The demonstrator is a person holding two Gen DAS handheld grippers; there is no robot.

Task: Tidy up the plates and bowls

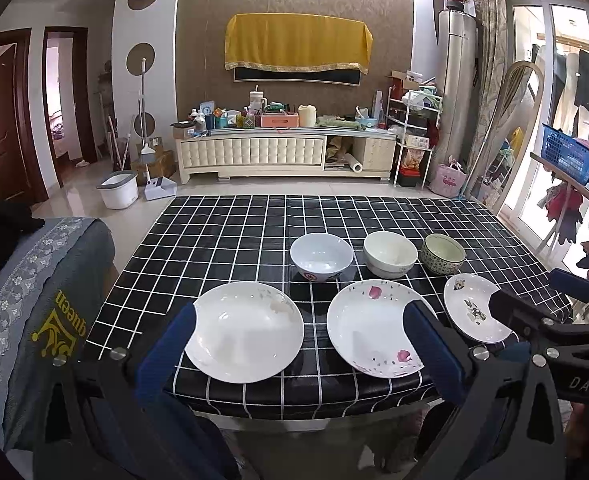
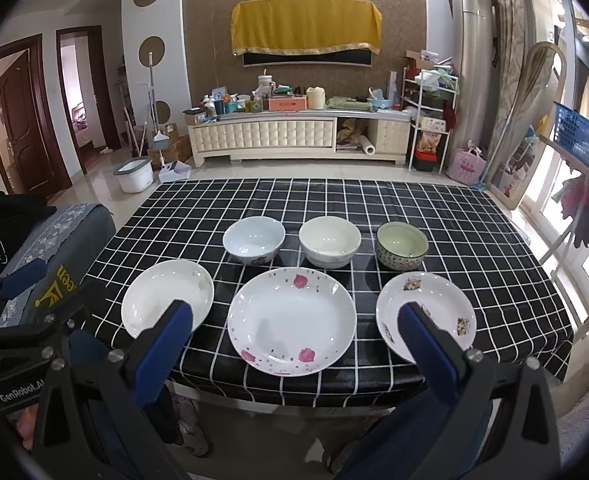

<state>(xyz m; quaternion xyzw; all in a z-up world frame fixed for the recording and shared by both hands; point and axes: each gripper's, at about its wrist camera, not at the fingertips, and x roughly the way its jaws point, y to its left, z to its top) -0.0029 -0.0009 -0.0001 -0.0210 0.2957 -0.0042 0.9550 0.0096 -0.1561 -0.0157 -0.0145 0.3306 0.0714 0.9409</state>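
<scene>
Three plates lie in a near row on the black checked tablecloth (image 1: pixel 222 232): a plain white plate (image 1: pixel 246 332), a rose-patterned plate (image 1: pixel 378 328) and a smaller patterned plate (image 1: pixel 474 308). Behind them stand a white-blue bowl (image 1: pixel 321 256), a cream bowl (image 1: pixel 389 254) and a green patterned bowl (image 1: pixel 442 254). My left gripper (image 1: pixel 298 316) is open and empty, hovering at the table's near edge. The right wrist view shows the same white plate (image 2: pixel 168 298), rose plate (image 2: pixel 292 320), small plate (image 2: pixel 434 308) and bowls (image 2: pixel 329 246). My right gripper (image 2: pixel 294 312) is open and empty, facing the rose plate.
A grey lace-trimmed cushion cover (image 1: pixel 46 300) sits left of the table. A blue basket (image 1: pixel 566 156) rests on a rack at the right. A white bucket (image 1: pixel 118 190) and a TV cabinet (image 1: pixel 286 152) stand on the floor beyond the table.
</scene>
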